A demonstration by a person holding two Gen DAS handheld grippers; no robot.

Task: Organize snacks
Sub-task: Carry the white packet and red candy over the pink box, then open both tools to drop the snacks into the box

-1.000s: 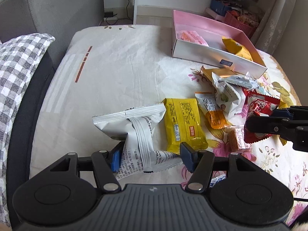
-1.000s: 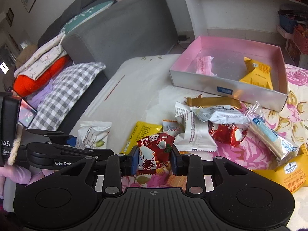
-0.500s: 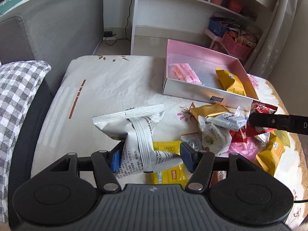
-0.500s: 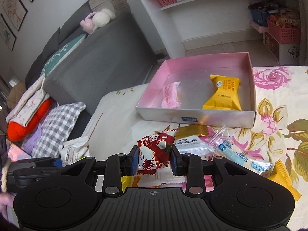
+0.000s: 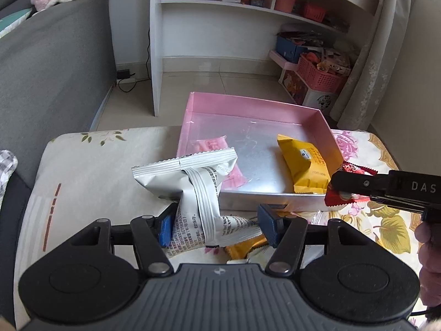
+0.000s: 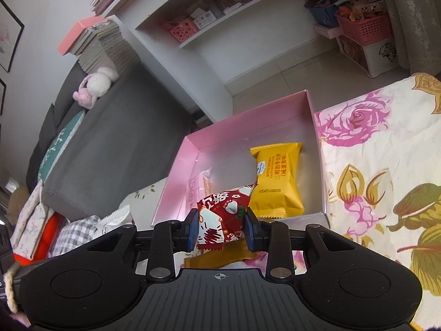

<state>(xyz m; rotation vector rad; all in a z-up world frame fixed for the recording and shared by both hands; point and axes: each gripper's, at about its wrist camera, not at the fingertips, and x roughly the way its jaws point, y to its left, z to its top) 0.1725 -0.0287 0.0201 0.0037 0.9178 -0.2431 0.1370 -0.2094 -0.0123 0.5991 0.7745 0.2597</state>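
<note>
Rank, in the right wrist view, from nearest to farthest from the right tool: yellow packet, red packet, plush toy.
1. red packet, clamped in the right tool.
2. yellow packet, just beyond, right side of the pink box.
3. plush toy, far left, on the sofa back.

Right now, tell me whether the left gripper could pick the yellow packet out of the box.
Probably not: the left gripper is shut on the silver packet. The yellow packet itself lies uncovered in the pink box.

Both black ribbed tools [image 5: 217,224] [image 6: 222,231] carry blue pads, silver screws, round discs.
</note>
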